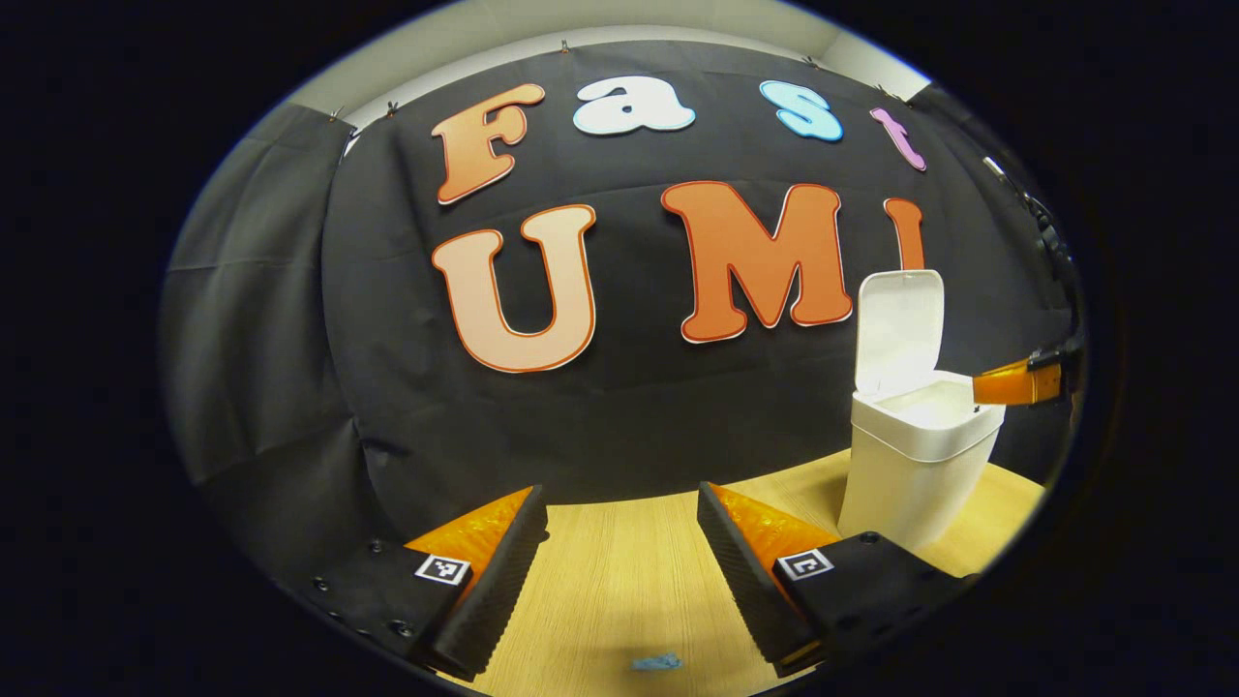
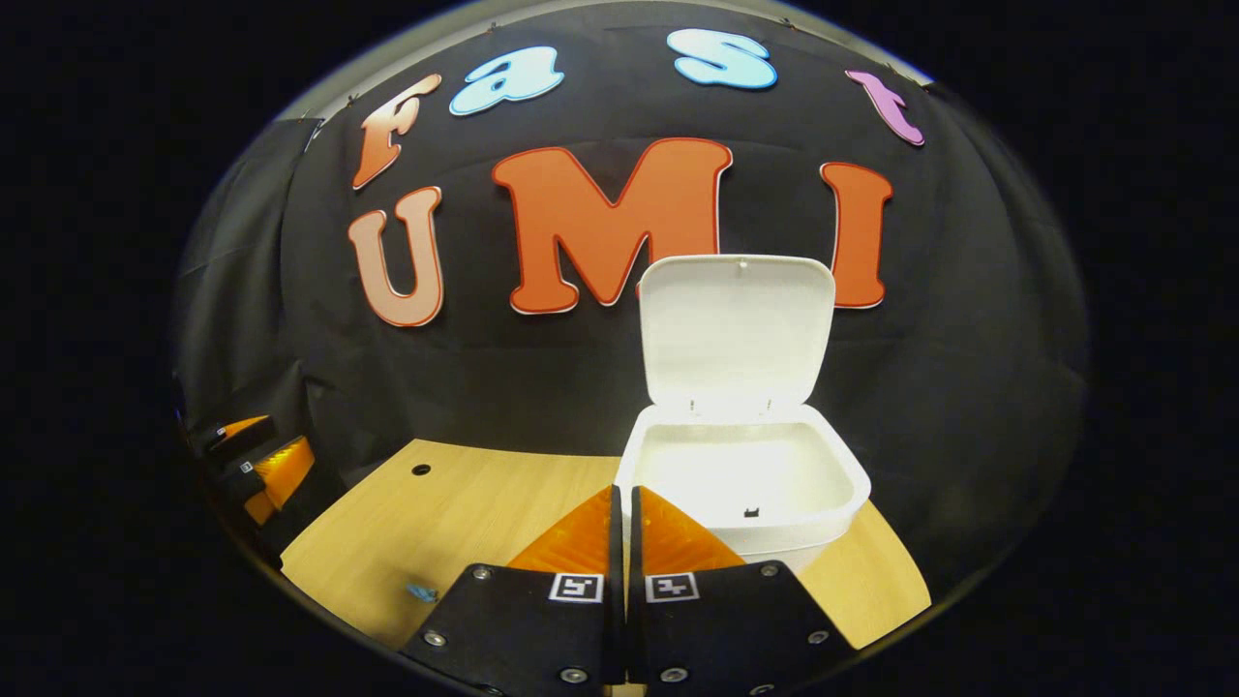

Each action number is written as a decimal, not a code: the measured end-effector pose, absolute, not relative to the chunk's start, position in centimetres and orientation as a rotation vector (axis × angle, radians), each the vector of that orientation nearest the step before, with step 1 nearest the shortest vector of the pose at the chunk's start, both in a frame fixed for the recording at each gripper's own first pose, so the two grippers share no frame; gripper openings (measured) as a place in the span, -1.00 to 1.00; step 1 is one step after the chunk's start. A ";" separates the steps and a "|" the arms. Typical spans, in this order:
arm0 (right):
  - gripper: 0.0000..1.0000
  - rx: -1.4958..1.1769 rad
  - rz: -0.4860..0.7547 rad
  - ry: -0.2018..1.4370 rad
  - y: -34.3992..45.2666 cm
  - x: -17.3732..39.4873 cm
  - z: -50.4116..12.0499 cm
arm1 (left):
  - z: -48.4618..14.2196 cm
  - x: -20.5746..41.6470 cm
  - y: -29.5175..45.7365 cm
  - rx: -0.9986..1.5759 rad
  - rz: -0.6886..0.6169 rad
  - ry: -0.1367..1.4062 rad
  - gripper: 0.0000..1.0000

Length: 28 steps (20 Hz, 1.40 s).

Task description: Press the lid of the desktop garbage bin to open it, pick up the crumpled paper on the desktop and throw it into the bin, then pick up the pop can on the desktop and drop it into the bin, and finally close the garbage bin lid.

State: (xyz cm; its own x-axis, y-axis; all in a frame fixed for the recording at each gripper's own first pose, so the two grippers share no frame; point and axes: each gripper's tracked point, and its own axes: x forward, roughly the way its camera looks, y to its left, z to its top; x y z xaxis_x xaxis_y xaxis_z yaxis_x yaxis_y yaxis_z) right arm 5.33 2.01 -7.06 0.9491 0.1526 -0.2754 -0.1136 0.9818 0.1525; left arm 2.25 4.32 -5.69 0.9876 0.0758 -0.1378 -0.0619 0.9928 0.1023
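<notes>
1. Desktop garbage bin (image 2: pixel 740 484): white, smooth plastic, rounded-rectangular body tapering downward; stands on the wooden table (image 2: pixel 465 523), near its back edge by the black cloth wall (image 1: pixel 290 339).
2. Lid (image 2: pixel 736 329): flat panel with rounded corners, hinged at the rear rim, standing upright; bin mouth open, interior lit and pale.
3. Table: light wood grain, with a small dark round hole (image 2: pixel 420 469) towards its far left in the right gripper view.
4. Small blue scrap (image 1: pixel 656 663) lies on the table, between and in front of the left gripper's fingers.
5. Left gripper (image 1: pixel 619 513): fingers spread wide, ribbed pads, holding nothing, above bare table, well left of the bin.
6. Right gripper (image 2: pixel 624 499): fingers pressed together, nothing between them, tips just at the bin's front rim; contact cannot be told.
</notes>
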 end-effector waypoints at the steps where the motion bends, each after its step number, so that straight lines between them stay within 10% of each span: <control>1: -0.96 0.150 0.152 0.292 2.9 5.2 -7.6 | -5.8 2.3 4.4 0.092 0.065 0.144 0.99; 7: -0.88 0.152 0.253 0.392 8.1 2.8 -12.9 | -6.2 2.0 5.3 0.080 0.058 0.151 0.99; 16: 0.68 0.109 0.390 0.485 12.7 -0.1 -18.8 | -8.0 1.4 6.7 0.071 0.056 0.220 0.99; 28: 0.91 -0.038 0.498 0.591 15.9 -2.7 -24.6 | -13.7 0.1 8.9 -0.001 0.060 0.387 0.99</control>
